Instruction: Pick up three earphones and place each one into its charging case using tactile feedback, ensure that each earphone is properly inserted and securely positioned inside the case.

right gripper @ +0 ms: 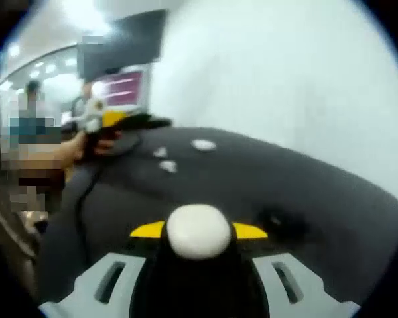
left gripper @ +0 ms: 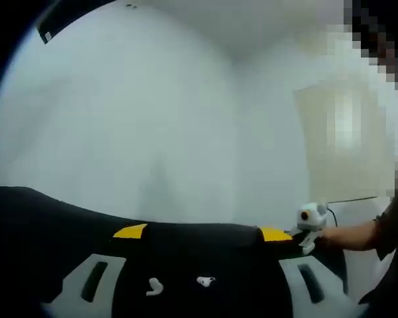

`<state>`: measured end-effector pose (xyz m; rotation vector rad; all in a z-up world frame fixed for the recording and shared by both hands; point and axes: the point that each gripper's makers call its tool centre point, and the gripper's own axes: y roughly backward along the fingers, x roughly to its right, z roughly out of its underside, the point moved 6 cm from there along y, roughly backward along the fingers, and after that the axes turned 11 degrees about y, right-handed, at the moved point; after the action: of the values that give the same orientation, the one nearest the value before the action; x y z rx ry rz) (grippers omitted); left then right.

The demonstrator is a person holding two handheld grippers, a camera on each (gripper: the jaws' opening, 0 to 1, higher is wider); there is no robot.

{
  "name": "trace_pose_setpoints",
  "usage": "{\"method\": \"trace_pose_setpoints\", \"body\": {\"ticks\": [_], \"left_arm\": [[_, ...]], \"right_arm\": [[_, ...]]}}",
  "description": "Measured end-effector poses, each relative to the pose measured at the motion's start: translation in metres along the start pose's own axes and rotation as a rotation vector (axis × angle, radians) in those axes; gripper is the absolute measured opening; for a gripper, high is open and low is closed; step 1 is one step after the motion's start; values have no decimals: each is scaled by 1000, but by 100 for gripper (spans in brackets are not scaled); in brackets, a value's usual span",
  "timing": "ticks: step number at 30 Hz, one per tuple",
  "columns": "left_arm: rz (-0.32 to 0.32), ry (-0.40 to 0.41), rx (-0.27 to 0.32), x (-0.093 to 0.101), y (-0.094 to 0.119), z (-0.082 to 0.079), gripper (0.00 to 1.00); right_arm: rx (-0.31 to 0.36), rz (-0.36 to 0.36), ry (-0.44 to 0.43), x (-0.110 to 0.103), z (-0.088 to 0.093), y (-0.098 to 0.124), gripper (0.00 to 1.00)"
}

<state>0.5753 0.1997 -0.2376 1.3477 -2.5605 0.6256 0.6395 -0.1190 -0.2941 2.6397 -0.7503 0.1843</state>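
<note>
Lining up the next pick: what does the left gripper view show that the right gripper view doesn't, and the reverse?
Left gripper view: the open left gripper, two white earphones ahead. Right gripper view: the right gripper shut on a white rounded case, three small white pieces farther off. Both: the black tabletop and the opposite gripper in a hand.

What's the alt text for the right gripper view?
The right gripper is shut on a white charging case above a dark table; three small white earphones lie farther back, and the left gripper enters at the left.
</note>
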Motion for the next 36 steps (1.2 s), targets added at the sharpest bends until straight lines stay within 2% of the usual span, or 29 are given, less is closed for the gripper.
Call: {"method": "trace_pose_setpoints", "body": {"ticks": [3, 6, 7, 8, 9, 12, 15, 16, 17, 19, 21, 23, 25, 26, 27, 28, 31, 33, 34, 36], "left_arm": [[-2, 16, 21, -2, 2, -3, 60], [-3, 23, 58, -3, 5, -8, 60], [-2, 41, 94, -4, 6, -12, 60], [-17, 69, 110, -8, 8, -14, 59], [-28, 86, 118, -10, 10, -15, 58], [-63, 137, 165, -20, 14, -21, 57], [-61, 155, 185, -21, 17, -23, 57], [-60, 159, 198, -20, 18, -24, 57], [-61, 158, 209, -20, 19, -25, 57], [-62, 158, 236, -20, 21, -28, 57], [-57, 179, 272, -21, 23, -32, 60], [-69, 194, 322, -23, 27, -38, 61], [-96, 197, 339, -26, 30, -39, 57], [-127, 171, 338, -29, 30, -38, 53], [-167, 147, 317, -31, 31, -36, 50], [-196, 145, 303, -32, 31, -33, 47], [-220, 164, 288, -36, 30, -31, 38], [-251, 216, 298, -42, 32, -31, 34], [-264, 233, 288, -43, 32, -29, 29], [-313, 249, 206, -47, 30, -20, 8]], "right_arm": [[-33, 68, -49, 13, 7, 7, 38], [-94, 161, -36, 26, 16, 10, 38], [-107, 166, -45, 27, 20, 10, 38], [-71, 167, -92, 28, 18, 9, 39], [-70, 166, -104, 28, 19, 8, 39], [-78, 170, -69, 27, 18, 6, 39], [-79, 176, -50, 28, 17, 7, 43], [-55, 184, -38, 29, 11, 9, 47], [20, 194, -57, 30, 1, 9, 52], [183, 194, -138, 32, -25, 11, 53], [318, 121, -232, 30, -53, 8, 53], [414, 71, -322, 32, -76, 3, 53], [473, 15, -283, 27, -98, -9, 53], [458, 35, -247, 22, -111, -24, 53], [428, 22, -186, 14, -119, -37, 53], [371, 18, -136, 7, -125, -52, 53], [272, 59, 38, -6, -138, -94, 51], [242, 56, 88, -11, -142, -118, 47], [244, 49, 78, -14, -144, -127, 45], [244, 25, 70, -20, -147, -143, 45]]}}
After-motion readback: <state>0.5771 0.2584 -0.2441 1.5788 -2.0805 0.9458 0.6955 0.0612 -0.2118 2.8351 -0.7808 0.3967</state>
